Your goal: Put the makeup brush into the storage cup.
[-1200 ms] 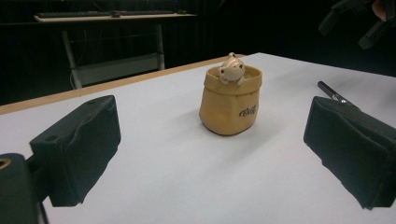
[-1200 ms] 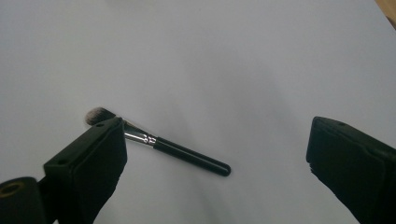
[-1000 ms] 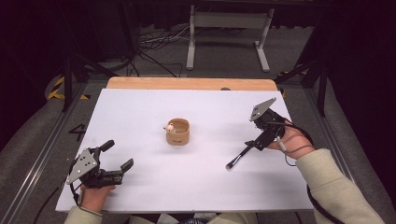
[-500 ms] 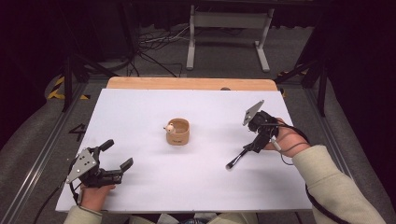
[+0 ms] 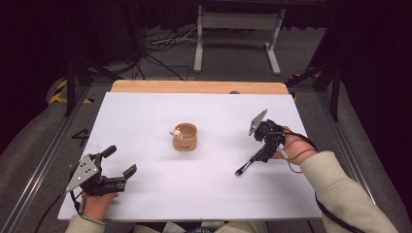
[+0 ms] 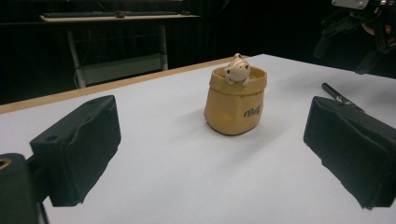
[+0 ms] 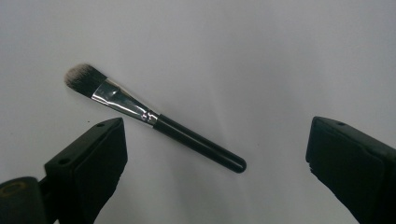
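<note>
White tabletop (image 5: 194, 194), wooden far edge, dark room; both tongs, left (image 5: 119, 167) and right (image 5: 260, 153), apart.

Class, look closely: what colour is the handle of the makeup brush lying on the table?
Black, below a silver metal collar. The makeup brush shows best in the right gripper view.
</note>
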Demonstrator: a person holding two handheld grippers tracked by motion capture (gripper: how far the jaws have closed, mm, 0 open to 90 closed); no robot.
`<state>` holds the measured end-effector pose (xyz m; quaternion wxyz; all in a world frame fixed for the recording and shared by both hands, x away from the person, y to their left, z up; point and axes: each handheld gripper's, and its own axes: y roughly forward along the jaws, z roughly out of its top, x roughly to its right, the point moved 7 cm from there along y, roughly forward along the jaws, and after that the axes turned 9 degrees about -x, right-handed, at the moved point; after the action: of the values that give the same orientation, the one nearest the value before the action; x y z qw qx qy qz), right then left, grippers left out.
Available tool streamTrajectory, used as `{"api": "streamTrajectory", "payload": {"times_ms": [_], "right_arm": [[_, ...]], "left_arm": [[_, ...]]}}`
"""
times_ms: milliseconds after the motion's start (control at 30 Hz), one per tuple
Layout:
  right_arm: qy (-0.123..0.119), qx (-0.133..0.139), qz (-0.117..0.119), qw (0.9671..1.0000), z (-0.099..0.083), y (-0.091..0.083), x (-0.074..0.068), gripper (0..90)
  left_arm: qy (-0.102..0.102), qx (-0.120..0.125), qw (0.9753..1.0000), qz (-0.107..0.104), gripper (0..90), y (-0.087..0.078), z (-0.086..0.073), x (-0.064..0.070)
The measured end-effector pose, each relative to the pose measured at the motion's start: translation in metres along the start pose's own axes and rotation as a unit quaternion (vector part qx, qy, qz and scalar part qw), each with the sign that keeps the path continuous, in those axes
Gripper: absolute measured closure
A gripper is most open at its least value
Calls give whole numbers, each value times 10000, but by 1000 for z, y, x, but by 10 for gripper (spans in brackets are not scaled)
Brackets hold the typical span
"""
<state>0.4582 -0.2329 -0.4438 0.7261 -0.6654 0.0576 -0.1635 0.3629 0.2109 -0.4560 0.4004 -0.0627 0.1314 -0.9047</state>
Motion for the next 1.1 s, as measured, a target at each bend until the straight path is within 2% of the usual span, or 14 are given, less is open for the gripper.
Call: {"api": "streamTrajectory", "payload": {"times_ms": [433,667,1100], "right_arm": [[-116,-271,247,9993,-2,22,-1,89],[-272,-469,362,9979,-1,30,-7,154],[-480,-684,485,9953,-2,38,-11,230]], "left_arm": [[-46,-2,10000,45,46,-3,-2,-1],[-27,-17,10000,39,46,-3,-2,-1],[-52,-8,10000,27,46,-3,-2,-1]]}}
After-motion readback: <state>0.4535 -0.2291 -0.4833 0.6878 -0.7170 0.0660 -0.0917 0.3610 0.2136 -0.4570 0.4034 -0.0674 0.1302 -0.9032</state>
